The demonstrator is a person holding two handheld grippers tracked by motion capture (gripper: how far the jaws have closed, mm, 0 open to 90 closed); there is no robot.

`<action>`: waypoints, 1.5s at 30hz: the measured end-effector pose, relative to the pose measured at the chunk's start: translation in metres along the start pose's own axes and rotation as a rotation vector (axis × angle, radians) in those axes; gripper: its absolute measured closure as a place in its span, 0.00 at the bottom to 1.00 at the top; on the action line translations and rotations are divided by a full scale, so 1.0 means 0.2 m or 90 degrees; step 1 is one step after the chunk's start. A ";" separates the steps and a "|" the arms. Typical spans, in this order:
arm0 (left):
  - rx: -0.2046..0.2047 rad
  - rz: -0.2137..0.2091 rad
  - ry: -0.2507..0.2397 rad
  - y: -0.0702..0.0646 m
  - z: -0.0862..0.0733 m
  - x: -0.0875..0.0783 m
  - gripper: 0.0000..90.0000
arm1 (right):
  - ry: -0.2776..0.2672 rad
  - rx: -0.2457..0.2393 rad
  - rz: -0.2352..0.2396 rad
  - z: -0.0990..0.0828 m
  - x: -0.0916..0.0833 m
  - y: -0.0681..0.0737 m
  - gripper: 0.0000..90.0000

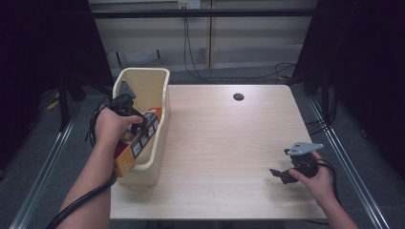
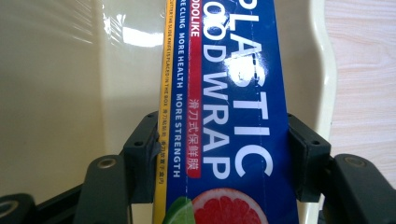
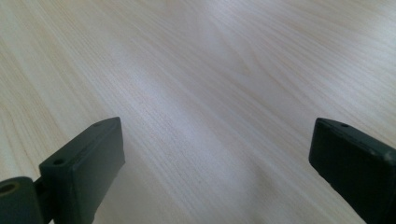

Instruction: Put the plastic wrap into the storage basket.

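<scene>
Box of plastic wrap (image 2: 229, 116) sits clamped across its width in left hand-held gripper (image 1: 135, 125), lying lengthwise inside cream bin (image 1: 160, 81) at approx 9 o'clock on worktop (image 1: 229, 143), near end poking over bin's front rim. Right hand-held gripper (image 1: 282, 174) at approx 4 o'clock, jaws wide apart w/ nothing between, just above bare wood.

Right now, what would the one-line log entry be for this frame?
left gripper: shut on plastic wrap box, over cream bin | right gripper: jaws open, nothing held, above wooden table
</scene>
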State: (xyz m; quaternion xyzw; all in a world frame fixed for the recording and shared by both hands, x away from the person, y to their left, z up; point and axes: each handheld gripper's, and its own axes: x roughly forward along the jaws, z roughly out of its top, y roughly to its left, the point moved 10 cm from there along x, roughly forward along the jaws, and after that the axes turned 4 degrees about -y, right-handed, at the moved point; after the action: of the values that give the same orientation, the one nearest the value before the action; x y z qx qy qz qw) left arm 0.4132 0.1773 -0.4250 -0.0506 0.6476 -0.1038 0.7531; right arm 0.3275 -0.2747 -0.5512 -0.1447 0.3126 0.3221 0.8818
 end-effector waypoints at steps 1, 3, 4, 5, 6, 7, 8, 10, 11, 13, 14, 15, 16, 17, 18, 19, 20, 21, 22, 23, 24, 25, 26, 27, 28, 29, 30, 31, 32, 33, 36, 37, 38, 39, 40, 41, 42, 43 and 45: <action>0.002 0.001 0.001 0.00 0.00 0.00 0.45 | 0.000 0.000 0.001 0.00 0.00 0.00 0.04; 0.003 0.003 0.005 0.00 0.00 0.00 0.44 | 0.000 -0.001 0.001 0.00 0.00 0.00 0.04; 0.004 0.001 0.007 0.00 -0.01 0.01 0.44 | 0.001 0.000 0.001 0.00 0.00 0.00 0.04; 0.002 0.000 0.007 0.00 -0.01 0.01 0.44 | 0.001 -0.001 0.001 0.00 0.00 0.00 0.04; 0.003 0.002 0.008 0.01 -0.01 0.01 0.44 | 0.001 0.000 0.001 0.00 0.00 0.00 0.04; 0.003 0.002 0.009 0.01 -0.01 0.02 0.44 | 0.001 0.000 0.004 0.00 0.00 0.00 0.04; 0.000 0.002 0.009 0.01 -0.01 0.02 0.44 | 0.001 0.000 0.003 0.00 0.00 0.00 0.04; -0.001 0.002 0.014 0.01 -0.01 0.02 0.44 | 0.002 0.000 0.001 0.00 0.00 0.00 0.04; -0.004 -0.001 0.014 0.01 -0.02 0.03 0.44 | 0.002 0.000 0.001 0.00 0.00 0.00 0.04; -0.004 0.001 0.015 0.01 -0.02 0.04 0.44 | 0.002 0.001 0.001 0.00 0.00 0.00 0.04; -0.007 -0.001 0.017 0.01 -0.02 0.04 0.44 | 0.002 0.000 0.001 0.00 0.00 0.00 0.04; -0.007 -0.001 0.018 0.01 -0.02 0.05 0.44 | 0.002 0.000 0.001 0.00 0.00 0.00 0.04; -0.008 -0.002 0.018 0.01 -0.02 0.05 0.44 | 0.002 0.000 0.001 0.00 0.00 0.00 0.04; -0.010 -0.001 0.019 0.01 -0.02 0.05 0.44 | 0.002 0.000 0.002 0.00 0.00 0.00 0.04; -0.011 0.001 0.020 0.01 -0.02 0.05 0.44 | 0.003 0.000 0.001 0.00 0.00 0.00 0.04; -0.009 0.005 0.020 0.01 -0.02 0.05 0.44 | 0.003 0.000 0.001 0.00 0.00 0.00 0.04; -0.009 0.005 0.020 0.01 -0.02 0.05 0.44 | 0.003 0.001 0.004 0.00 0.00 0.00 0.04; -0.009 0.004 0.021 0.01 -0.02 0.05 0.44 | 0.003 0.001 0.001 0.00 0.00 0.00 0.04; -0.010 0.004 0.021 0.01 -0.02 0.05 0.44 | 0.003 0.000 0.001 0.00 0.00 0.00 0.04; -0.013 0.004 0.020 0.01 -0.02 0.05 0.44 | 0.004 0.000 0.002 0.00 0.00 0.00 0.04; -0.019 0.002 0.022 0.01 -0.02 0.05 0.44 | 0.004 -0.002 0.003 0.00 0.00 0.00 0.04; -0.020 0.003 0.023 0.01 -0.02 0.05 0.44 | 0.004 -0.002 0.003 0.00 0.00 0.00 0.04; -0.017 0.007 0.025 0.01 -0.03 0.05 0.44 | 0.003 -0.002 0.002 0.00 0.00 0.00 0.04; -0.023 0.003 0.021 0.01 -0.02 0.05 0.43 | 0.003 -0.001 0.001 0.00 0.00 0.00 0.04; -0.026 -0.009 0.015 0.00 -0.01 0.03 0.41 | 0.003 0.000 0.000 0.00 0.00 0.00 0.04; -0.026 -0.009 0.015 0.00 -0.01 0.03 0.41 | 0.003 0.000 0.000 0.00 0.00 0.00 0.04; -0.021 -0.010 0.008 -0.01 -0.01 0.02 0.41 | 0.003 0.001 0.002 0.00 0.00 0.00 0.04; -0.025 -0.017 0.003 -0.02 0.00 -0.01 0.41 | 0.004 0.001 0.001 0.00 0.00 0.00 0.04; -0.030 -0.018 -0.008 -0.02 0.01 -0.02 0.41 | 0.005 -0.002 0.001 0.00 0.00 0.00 0.04; -0.028 -0.018 -0.013 -0.02 0.01 -0.03 0.41 | 0.001 -0.004 0.002 0.00 0.00 0.01 0.04; -0.025 -0.031 -0.026 -0.03 0.02 -0.06 0.37 | 0.000 -0.004 0.001 0.01 0.00 0.01 0.04; -0.019 -0.028 -0.033 -0.03 0.03 -0.06 0.36 | -0.001 -0.002 0.001 0.01 0.00 0.01 0.04; -0.018 -0.038 -0.034 -0.05 0.03 -0.08 0.36 | 0.000 -0.002 0.001 0.00 0.00 0.01 0.04; -0.018 -0.038 -0.034 -0.05 0.03 -0.08 0.36 | 0.000 -0.002 0.001 0.00 0.00 0.01 0.04; -0.013 -0.052 -0.044 -0.07 0.04 -0.09 0.35 | 0.002 -0.005 0.002 0.00 0.00 0.01 0.04; -0.013 -0.052 -0.044 -0.07 0.04 -0.09 0.34 | 0.002 -0.005 0.002 0.00 0.00 0.01 0.04; -0.009 -0.059 -0.049 -0.08 0.04 -0.10 0.34 | 0.001 -0.004 0.002 0.00 0.00 0.01 0.04; 0.003 -0.068 -0.058 -0.11 0.05 -0.12 0.31 | -0.002 -0.003 0.000 0.01 0.00 0.01 0.04; 0.008 -0.073 -0.061 -0.13 0.05 -0.13 0.30 | -0.003 -0.002 -0.001 0.01 0.00 0.01 0.04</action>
State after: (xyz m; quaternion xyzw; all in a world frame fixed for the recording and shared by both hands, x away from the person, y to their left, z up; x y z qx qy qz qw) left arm 0.4170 0.1569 -0.3932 -0.0874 0.6065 -0.1481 0.7763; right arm 0.3275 -0.2728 -0.5490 -0.1454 0.3103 0.3221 0.8825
